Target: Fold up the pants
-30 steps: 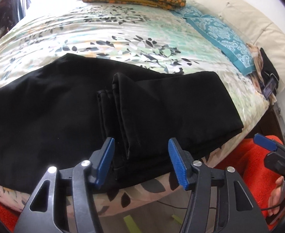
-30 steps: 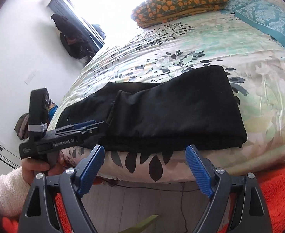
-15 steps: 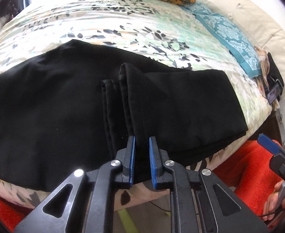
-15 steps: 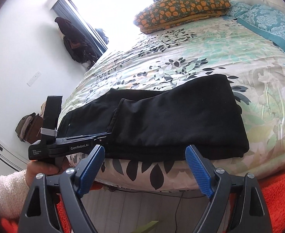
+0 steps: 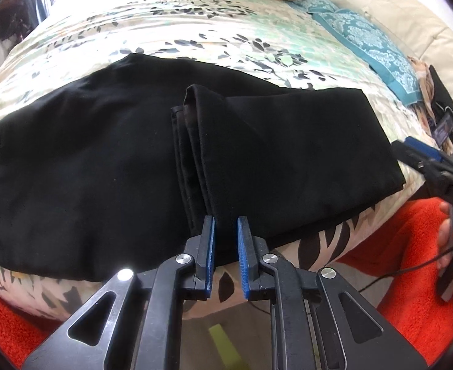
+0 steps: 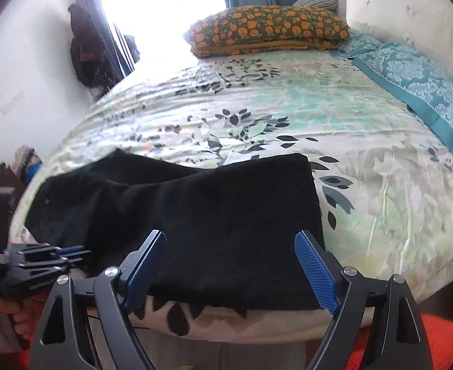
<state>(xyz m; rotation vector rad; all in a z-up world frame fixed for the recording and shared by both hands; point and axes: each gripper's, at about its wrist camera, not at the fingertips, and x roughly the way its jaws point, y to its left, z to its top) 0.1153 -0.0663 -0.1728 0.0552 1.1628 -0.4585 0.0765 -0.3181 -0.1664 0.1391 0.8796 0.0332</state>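
Black pants (image 5: 103, 160) lie on the bed, the legs folded back over the upper part, their hem edges (image 5: 189, 141) running across the middle. My left gripper (image 5: 225, 231) is nearly shut on the near edge of the folded leg layer at the bed's front edge. My right gripper (image 6: 231, 249) is open wide, its fingers standing either side of the near edge of the folded pants (image 6: 214, 225), touching nothing. The right gripper also shows in the left wrist view (image 5: 424, 157), beside the fold's right end.
A floral bedspread (image 6: 288, 117) covers the bed. An orange-flowered folded blanket (image 6: 266, 30) and teal pillow (image 6: 411, 77) lie at the far side. Red carpet (image 5: 405, 246) lies below the bed edge. Dark clothes (image 6: 87, 49) hang by the window.
My left gripper closed from wide open onto the pants' near edge. My right gripper moved forward and up toward the folded pants, staying open.
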